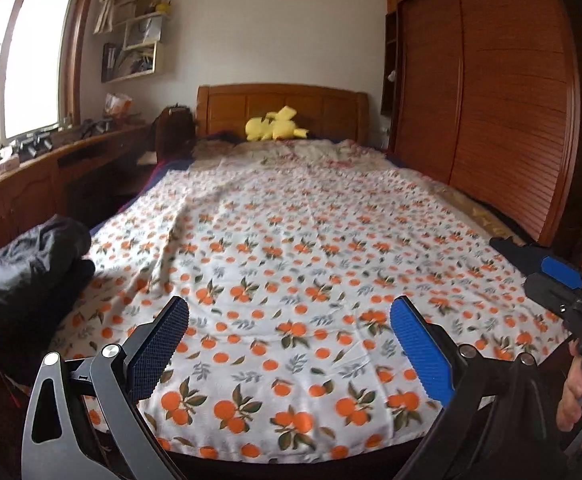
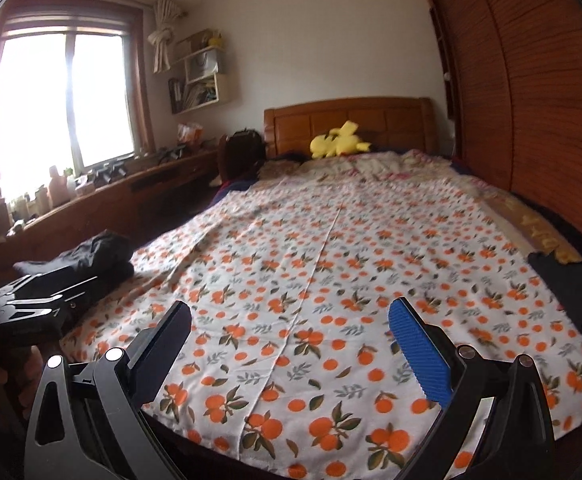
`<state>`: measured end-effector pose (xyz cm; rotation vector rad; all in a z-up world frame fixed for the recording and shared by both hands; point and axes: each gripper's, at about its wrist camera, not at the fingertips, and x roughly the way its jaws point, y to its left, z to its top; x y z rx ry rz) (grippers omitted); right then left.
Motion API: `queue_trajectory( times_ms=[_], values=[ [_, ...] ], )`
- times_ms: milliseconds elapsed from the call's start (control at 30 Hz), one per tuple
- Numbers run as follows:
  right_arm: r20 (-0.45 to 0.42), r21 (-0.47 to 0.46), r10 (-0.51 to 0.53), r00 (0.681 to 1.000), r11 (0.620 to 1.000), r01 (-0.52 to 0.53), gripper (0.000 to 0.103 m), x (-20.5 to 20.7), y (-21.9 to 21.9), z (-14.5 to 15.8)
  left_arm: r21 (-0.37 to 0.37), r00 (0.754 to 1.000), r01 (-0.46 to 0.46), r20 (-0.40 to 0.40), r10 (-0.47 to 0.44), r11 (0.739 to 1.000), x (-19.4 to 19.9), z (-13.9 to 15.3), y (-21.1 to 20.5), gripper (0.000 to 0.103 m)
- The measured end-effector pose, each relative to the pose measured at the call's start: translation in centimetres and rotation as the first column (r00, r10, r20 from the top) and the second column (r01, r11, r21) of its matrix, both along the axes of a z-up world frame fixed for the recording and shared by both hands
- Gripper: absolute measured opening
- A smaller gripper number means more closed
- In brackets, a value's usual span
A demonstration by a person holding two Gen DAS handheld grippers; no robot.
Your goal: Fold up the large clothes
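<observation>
We see a dark garment (image 1: 31,264) bunched in a soft heap on the bed's left side, near the foot end. It looks black or charcoal, thick and creased, with rounded folds; we cannot tell whether it is a loose pile or a rough fold. In the right wrist view another dark cloth (image 2: 579,280) lies at the bed's right edge, mostly cut off, so we cannot tell what it is.

The heap lies to the left of both grippers and a little ahead. The left gripper (image 1: 289,350) is nearer to it; its fingers stand wide apart and hold nothing. The right gripper (image 2: 291,350) is also spread wide and empty, pointing up the middle of the bed. The heap's long axis seems to run roughly along the bed's edge.

Between the fingers stretches a white sheet (image 1: 291,240) printed with oranges, lying flat. Beyond it sit a yellow plush toy (image 1: 277,125) against a wooden headboard (image 1: 283,106), a wardrobe (image 1: 487,92) on the right, a window (image 2: 63,100) on the left.
</observation>
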<state>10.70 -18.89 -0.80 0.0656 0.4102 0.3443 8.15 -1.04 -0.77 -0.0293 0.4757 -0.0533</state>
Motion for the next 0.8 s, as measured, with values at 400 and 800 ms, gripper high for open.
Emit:
queue_trajectory(
  times_ms=[400, 800],
  values=[
    [0.072, 0.040, -0.031, 0.997, 0.999, 0.028, 0.096, -2.4, -1.0, 2.6, 0.027, 0.995, -0.028, 0.099, 0.025, 0.999, -3.3, 4.0, -1.0, 0.101],
    [0.071, 0.037, -0.033, 0.997, 0.999, 0.030, 0.096, -2.5, -0.9, 2.6, 0.036, 0.995, -0.038, 0.090, 0.035, 0.999, -3.5, 3.8, -0.5, 0.101]
  ],
)
